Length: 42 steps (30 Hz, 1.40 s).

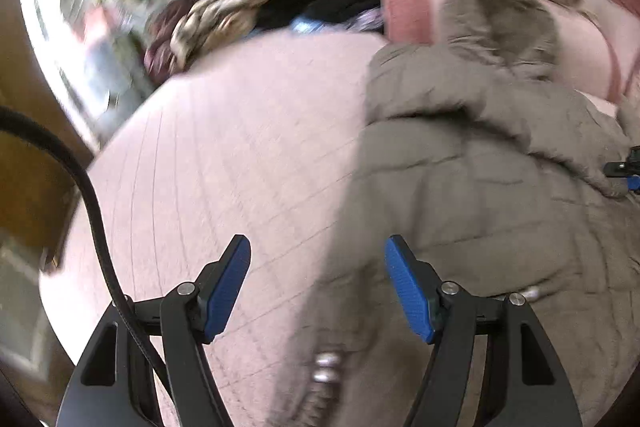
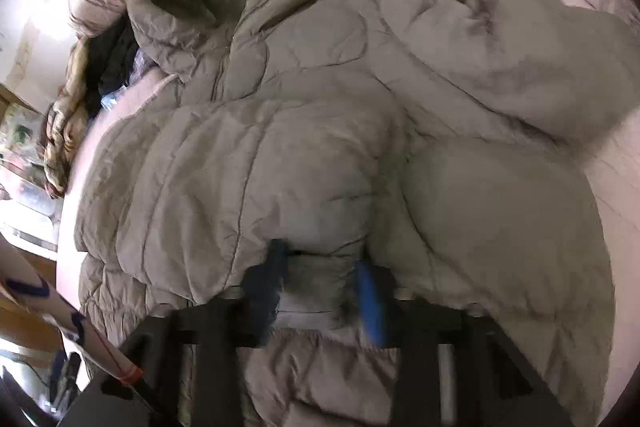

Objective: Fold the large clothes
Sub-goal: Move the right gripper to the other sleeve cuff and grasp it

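Observation:
A large grey-green hooded puffer jacket (image 2: 304, 131) lies spread on a pink quilted bed (image 1: 224, 155), hood toward the far end. In the left wrist view the jacket (image 1: 480, 187) fills the right half, its snap-button edge near the bottom. My left gripper (image 1: 318, 259) is open and empty, hovering over the jacket's left edge. My right gripper (image 2: 324, 267) is shut on a fold of the jacket's sleeve near its cuff. The right gripper also shows at the far right of the left wrist view (image 1: 624, 171).
A pile of patterned and dark clothes (image 1: 224, 23) lies at the far left of the bed by the wall. Pink pillows (image 1: 408, 7) sit at the head. A black cable (image 1: 92, 203) hangs at the left. Wooden furniture (image 1: 28, 155) stands beside the bed.

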Motion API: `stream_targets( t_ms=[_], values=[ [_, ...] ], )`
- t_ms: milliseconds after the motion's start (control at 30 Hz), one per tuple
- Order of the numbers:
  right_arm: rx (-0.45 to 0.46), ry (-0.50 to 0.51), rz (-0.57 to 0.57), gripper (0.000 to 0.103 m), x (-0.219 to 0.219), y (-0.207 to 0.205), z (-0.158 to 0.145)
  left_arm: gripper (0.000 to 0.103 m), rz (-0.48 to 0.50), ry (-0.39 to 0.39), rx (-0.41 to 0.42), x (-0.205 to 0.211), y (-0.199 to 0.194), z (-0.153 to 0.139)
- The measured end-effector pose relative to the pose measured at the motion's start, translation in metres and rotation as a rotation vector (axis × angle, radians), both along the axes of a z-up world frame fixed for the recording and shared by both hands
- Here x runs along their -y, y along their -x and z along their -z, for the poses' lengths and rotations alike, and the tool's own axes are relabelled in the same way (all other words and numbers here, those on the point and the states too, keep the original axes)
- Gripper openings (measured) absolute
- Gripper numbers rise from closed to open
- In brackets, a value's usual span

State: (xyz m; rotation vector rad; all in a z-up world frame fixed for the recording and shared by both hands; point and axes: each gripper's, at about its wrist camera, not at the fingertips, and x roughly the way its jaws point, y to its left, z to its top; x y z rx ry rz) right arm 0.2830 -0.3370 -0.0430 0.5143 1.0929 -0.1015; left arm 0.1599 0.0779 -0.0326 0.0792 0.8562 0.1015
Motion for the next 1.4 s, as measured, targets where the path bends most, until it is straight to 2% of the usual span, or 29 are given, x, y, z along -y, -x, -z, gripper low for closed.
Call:
stream_targets(
  t_ms=[100,233,300,400,500,533,600,667,733,767,800,867,1000,1033,1100,1233,1267,1300,1367,1400],
  values=[
    [0.001,0.129,0.048,0.016,0.012,-0.022,-0.015,0.069,-0.016,0.053,-0.023,-0.013,0.000,0.011],
    [-0.054,0.162,0.114,0.016,0.036,-0.041,-0.005,0.069,-0.012,0.042,-0.036,-0.008,-0.002,0.025],
    [-0.070,0.174,0.107,0.020,0.037,-0.043,0.002,0.069,-0.015,0.029,-0.037,-0.003,-0.003,0.031],
    [-0.007,0.124,0.123,0.022,0.048,-0.026,-0.013,0.072,-0.023,0.003,-0.018,0.002,-0.001,0.033],
    [0.104,0.095,0.163,0.026,0.081,0.015,-0.044,0.075,-0.030,-0.017,-0.004,0.008,-0.001,0.037],
    [0.142,0.111,0.185,0.038,0.096,0.031,-0.053,0.075,-0.034,-0.022,0.000,0.009,-0.001,0.037],
    [0.205,0.159,0.247,0.073,0.131,0.063,-0.065,0.076,-0.035,-0.027,0.001,0.009,-0.001,0.036],
    [0.194,0.167,0.335,0.080,0.183,0.095,-0.061,0.076,-0.037,-0.034,-0.005,0.010,-0.002,0.036],
    [0.123,0.120,0.419,0.077,0.236,0.115,-0.044,0.076,-0.038,-0.066,-0.022,0.015,0.000,0.031],
    [0.098,0.063,0.464,0.062,0.262,0.125,-0.032,0.076,-0.036,-0.076,-0.024,0.018,0.003,0.027],
    [0.083,0.022,0.498,0.053,0.279,0.133,-0.025,0.076,-0.030,-0.075,-0.020,0.021,0.007,0.022],
    [0.074,-0.063,0.596,0.053,0.323,0.150,0.000,0.076,-0.015,-0.042,-0.011,0.028,0.018,0.007],
    [0.099,-0.146,0.677,0.053,0.361,0.148,0.031,0.076,-0.007,-0.012,0.009,0.048,0.035,-0.024],
    [0.137,-0.149,0.698,0.054,0.368,0.142,0.032,0.076,-0.003,-0.005,0.010,0.055,0.037,-0.030],
    [0.172,-0.145,0.709,0.065,0.375,0.126,0.029,0.076,0.008,0.009,0.010,0.068,0.036,-0.040],
    [0.168,-0.114,0.729,0.065,0.391,0.089,0.027,0.076,0.027,0.040,0.002,0.094,0.027,-0.054],
    [0.152,-0.095,0.740,0.060,0.394,0.082,0.027,0.076,0.033,0.053,-0.007,0.102,0.024,-0.058],
    [0.133,-0.073,0.748,0.037,0.396,0.079,0.027,0.076,0.041,0.069,-0.014,0.108,0.023,-0.060],
    [0.119,-0.097,0.746,0.013,0.402,0.080,0.024,0.076,0.071,0.136,-0.031,0.119,0.016,-0.064],
    [0.126,-0.114,0.745,0.011,0.404,0.085,0.017,0.076,0.085,0.157,-0.035,0.123,0.014,-0.065]
  ],
)
